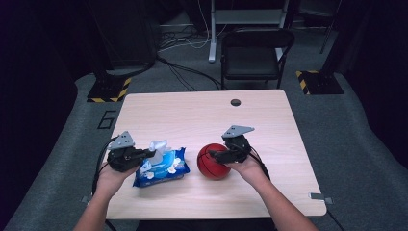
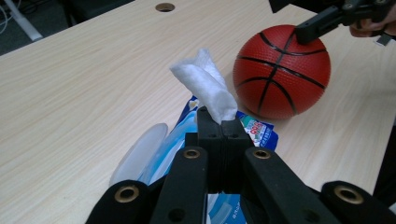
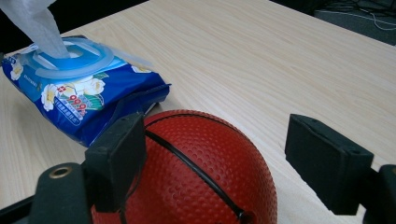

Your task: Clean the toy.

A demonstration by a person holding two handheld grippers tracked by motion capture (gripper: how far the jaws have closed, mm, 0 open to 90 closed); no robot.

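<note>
Left tongs [image 2: 220, 122] clenched on white wipe [image 2: 205, 86], its sheet sticking up out of the blue wipe pack [image 1: 161, 167] right under them on the worktop [image 1: 202, 110]. Right tongs [image 3: 224, 163] released, jaws spread above the red ball [image 3: 196, 172], one jaw touching its top. Ball sits just beside the pack, between both tongs.

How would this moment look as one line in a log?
left claw: shut on wipe | right claw: open over ball | wipes pack: on table
</note>
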